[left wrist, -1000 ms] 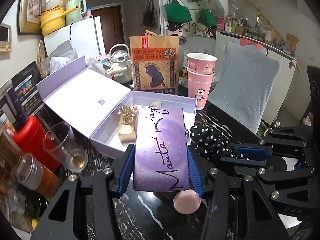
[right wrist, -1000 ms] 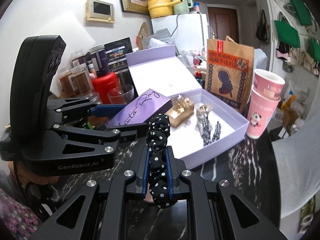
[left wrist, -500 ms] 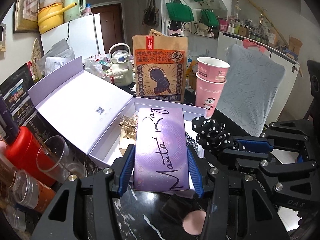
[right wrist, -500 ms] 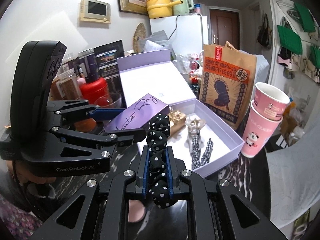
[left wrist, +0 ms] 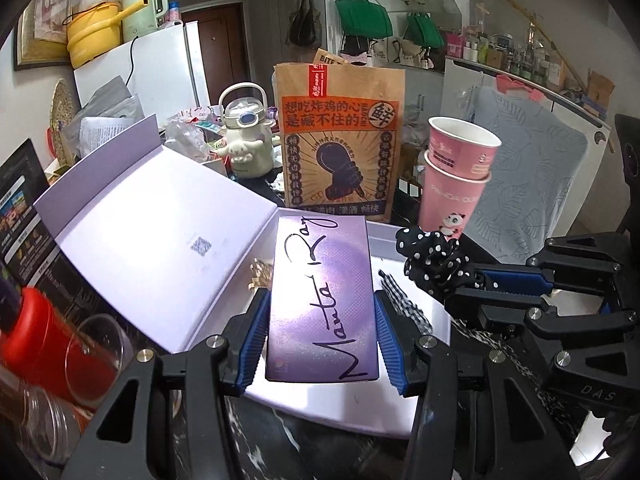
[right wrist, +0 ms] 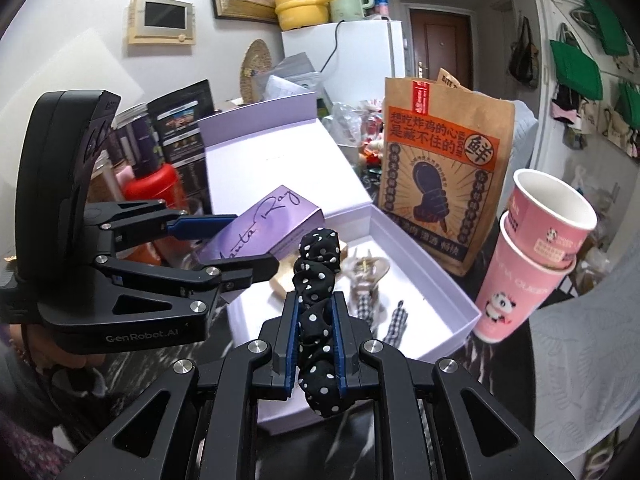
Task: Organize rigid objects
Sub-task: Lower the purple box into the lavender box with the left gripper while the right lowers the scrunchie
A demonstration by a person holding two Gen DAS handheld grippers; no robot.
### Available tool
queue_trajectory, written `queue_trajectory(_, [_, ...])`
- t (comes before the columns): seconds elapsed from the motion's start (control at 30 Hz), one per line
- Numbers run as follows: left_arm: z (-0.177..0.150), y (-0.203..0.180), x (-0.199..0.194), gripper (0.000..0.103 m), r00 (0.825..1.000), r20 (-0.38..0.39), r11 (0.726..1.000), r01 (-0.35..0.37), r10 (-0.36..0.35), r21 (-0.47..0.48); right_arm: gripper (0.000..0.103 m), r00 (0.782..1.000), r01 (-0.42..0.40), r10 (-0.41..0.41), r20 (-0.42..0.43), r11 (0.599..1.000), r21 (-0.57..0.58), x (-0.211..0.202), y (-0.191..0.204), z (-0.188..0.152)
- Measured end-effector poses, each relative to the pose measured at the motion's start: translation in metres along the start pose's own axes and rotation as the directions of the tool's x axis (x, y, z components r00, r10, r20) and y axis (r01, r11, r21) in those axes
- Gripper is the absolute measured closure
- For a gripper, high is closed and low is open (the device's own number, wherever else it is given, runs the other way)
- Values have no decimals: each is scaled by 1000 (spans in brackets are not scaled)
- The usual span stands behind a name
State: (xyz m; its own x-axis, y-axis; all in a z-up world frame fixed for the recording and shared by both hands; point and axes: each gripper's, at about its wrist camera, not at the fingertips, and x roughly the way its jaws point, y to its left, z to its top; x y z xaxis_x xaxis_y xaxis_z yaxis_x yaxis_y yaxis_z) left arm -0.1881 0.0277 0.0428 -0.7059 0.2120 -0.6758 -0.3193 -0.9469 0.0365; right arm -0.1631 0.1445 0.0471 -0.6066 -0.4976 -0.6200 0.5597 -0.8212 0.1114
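My left gripper [left wrist: 322,310] is shut on a flat purple box lettered "Manta Ray" [left wrist: 322,300] and holds it above the open lilac gift box [left wrist: 412,404]. It also shows in the right wrist view [right wrist: 260,228]. My right gripper [right wrist: 316,306] is shut on a black scrunchie with white dots [right wrist: 318,280], held over the gift box's front part [right wrist: 444,280]; it shows in the left wrist view [left wrist: 434,262] too. Inside the box lie a gold hair clip [left wrist: 260,276] and checked hair pieces [right wrist: 372,300].
The gift box lid [left wrist: 160,236] stands open to the left. A printed paper bag [left wrist: 340,140] and stacked pink cups [left wrist: 452,176] stand behind the box. A red canister [left wrist: 44,344], a glass [left wrist: 96,356] and jars crowd the left. A chair [left wrist: 528,184] is at the right.
Both grippers have moved forward and up over the gift box with their loads. The box now lies right under them, and the pink round object below the left gripper is out of view.
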Motion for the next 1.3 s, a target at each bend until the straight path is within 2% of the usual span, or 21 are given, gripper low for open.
queue_trajectory(0.23, [19,10,22,53,1000,-11,1000,6,-6,12,88,1000,10,-10,-7,1000,-11,17,-14,19])
queue_trajectory(0.57, [37,15,56,53,999,-45,999,-21,23,39,88,998,52,-53,-30,998,-32,45,-30,38])
queue_trajectory(1.0, [34,19,97,53,992,-120,998,-41,45,39,88,993,72,-71,-96,997,5,84,-56,33])
queue_trajectory(1.3, [31,14,114,53,983,-166,996,-63,72,63,88,986,96,-97,-137,995,-16,100,-56,25])
